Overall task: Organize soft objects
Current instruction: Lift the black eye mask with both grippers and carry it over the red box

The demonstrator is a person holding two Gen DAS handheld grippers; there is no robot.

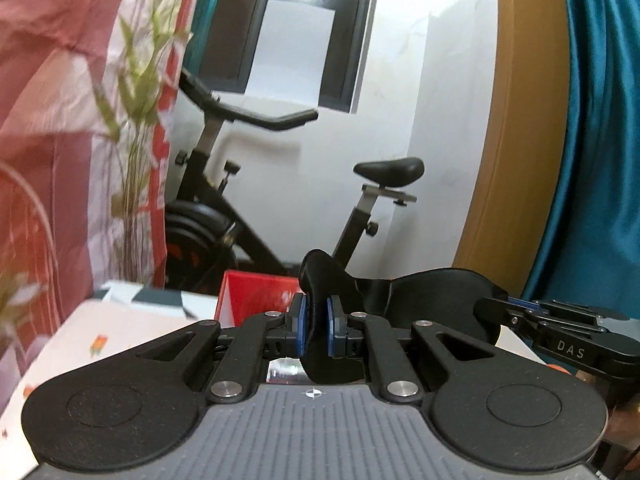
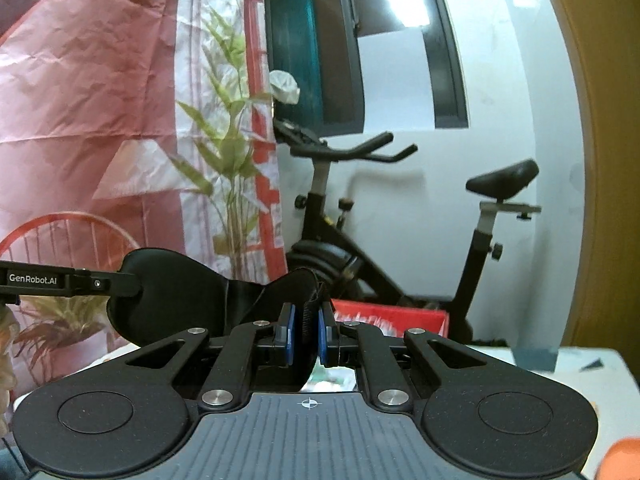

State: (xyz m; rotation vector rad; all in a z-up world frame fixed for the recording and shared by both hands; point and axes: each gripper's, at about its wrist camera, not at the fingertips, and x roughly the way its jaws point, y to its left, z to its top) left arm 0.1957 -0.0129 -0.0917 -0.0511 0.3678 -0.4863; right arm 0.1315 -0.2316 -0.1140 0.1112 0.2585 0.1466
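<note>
A black padded sleep mask (image 1: 436, 296) hangs stretched between my two grippers, lifted above the table. In the left wrist view my left gripper (image 1: 316, 312) is shut on one end of the mask, the blue pads pinching the fabric edge. My right gripper (image 1: 486, 306) comes in from the right and clamps the mask's other end. The right wrist view mirrors this: my right gripper (image 2: 306, 320) is shut on its end of the mask (image 2: 176, 292), and my left gripper (image 2: 136, 282) grips the far lobe from the left.
A table with a white flowered cloth (image 1: 100, 340) lies below. Behind it stand a red box (image 1: 256, 292) and a black exercise bike (image 1: 280, 184). A pink printed sheet (image 1: 60, 120) hangs at the left, a teal curtain (image 1: 600, 160) at the right.
</note>
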